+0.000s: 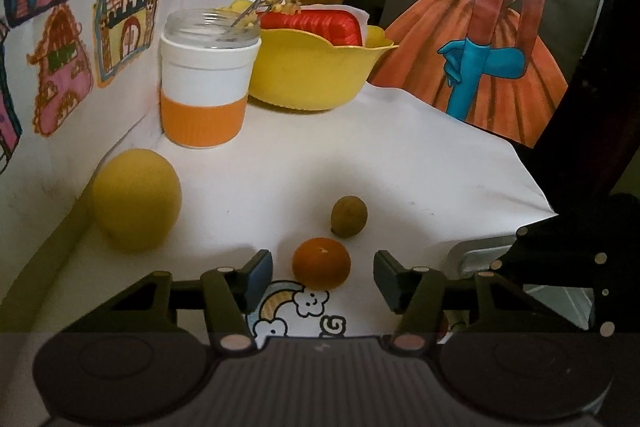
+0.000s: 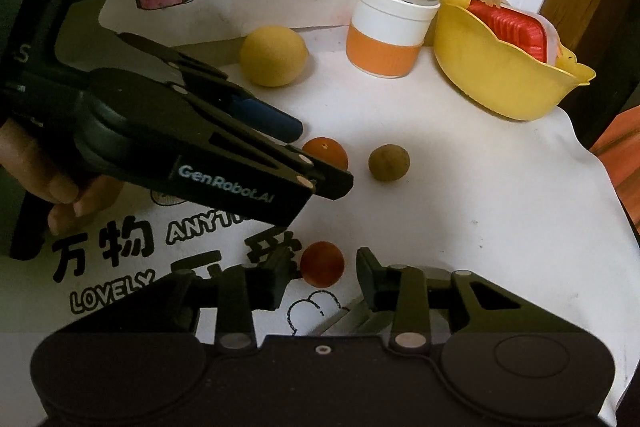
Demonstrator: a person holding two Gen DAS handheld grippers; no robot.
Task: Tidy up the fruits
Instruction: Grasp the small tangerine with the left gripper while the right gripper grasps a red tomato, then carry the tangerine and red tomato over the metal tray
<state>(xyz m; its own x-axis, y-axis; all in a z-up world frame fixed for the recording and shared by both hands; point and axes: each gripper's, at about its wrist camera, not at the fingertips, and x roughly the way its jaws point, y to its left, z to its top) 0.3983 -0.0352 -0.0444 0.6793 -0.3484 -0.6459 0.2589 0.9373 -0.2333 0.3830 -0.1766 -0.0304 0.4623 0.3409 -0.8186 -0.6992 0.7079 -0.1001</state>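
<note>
Fruits on a white cloth-covered table (image 1: 420,155), both grippers spread open.

Left gripper (image 1: 323,273) brackets a small orange (image 1: 321,263); right gripper (image 2: 323,277) brackets a red-orange fruit (image 2: 322,264) near the front edge. Brown fruit (image 2: 389,163) mid-table; yellow fruit (image 2: 273,56), jar (image 2: 386,27), yellow bowl (image 2: 500,75) along the back edge.
</note>
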